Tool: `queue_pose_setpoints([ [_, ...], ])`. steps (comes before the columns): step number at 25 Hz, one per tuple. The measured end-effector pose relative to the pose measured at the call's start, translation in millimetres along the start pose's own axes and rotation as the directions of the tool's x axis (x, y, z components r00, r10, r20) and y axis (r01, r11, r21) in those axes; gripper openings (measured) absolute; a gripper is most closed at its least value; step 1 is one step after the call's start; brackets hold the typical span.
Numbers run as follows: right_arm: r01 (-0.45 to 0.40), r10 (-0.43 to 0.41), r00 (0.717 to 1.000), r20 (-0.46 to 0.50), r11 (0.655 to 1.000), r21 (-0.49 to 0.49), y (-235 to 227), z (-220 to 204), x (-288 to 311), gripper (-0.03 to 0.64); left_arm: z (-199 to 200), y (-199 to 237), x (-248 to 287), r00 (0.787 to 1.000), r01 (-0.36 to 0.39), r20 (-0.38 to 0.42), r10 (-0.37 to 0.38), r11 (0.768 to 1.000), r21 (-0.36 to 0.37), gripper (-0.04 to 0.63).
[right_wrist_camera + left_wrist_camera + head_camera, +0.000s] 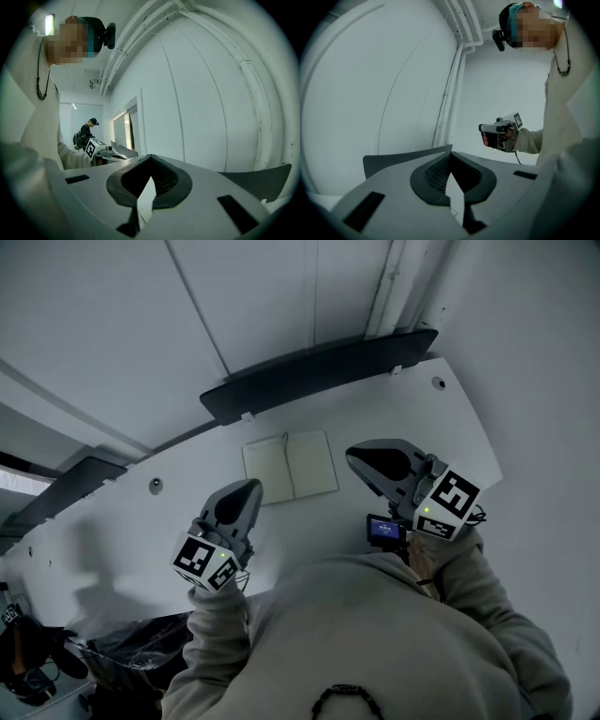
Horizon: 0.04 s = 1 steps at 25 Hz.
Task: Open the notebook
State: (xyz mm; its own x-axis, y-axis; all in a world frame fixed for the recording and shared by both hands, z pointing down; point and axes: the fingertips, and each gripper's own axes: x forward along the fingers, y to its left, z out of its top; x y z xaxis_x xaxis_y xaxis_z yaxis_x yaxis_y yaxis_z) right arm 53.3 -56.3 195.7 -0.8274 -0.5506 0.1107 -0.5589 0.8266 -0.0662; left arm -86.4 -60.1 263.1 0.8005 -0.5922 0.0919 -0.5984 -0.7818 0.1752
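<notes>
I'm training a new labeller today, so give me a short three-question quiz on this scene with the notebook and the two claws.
1. True or false: the notebook lies closed on the white table.
2. What does the right claw hold? A: the notebook. B: a pen. C: nothing.
3. Fill in: the jaws of the left claw are ___ (open or shut).
Key: 1 false, it lies open; 2 C; 3 shut.
</notes>
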Motion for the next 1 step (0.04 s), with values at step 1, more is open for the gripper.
queue_pose_setpoints([
  [1, 0.000, 0.000, 1.000, 0.000, 1.000, 0.000, -0.5, 0.0, -0.1, 0.020, -2.1, 0.9, -0.1, 1.000, 0.000, -0.004, 0.000, 1.000, -0.001, -0.002],
])
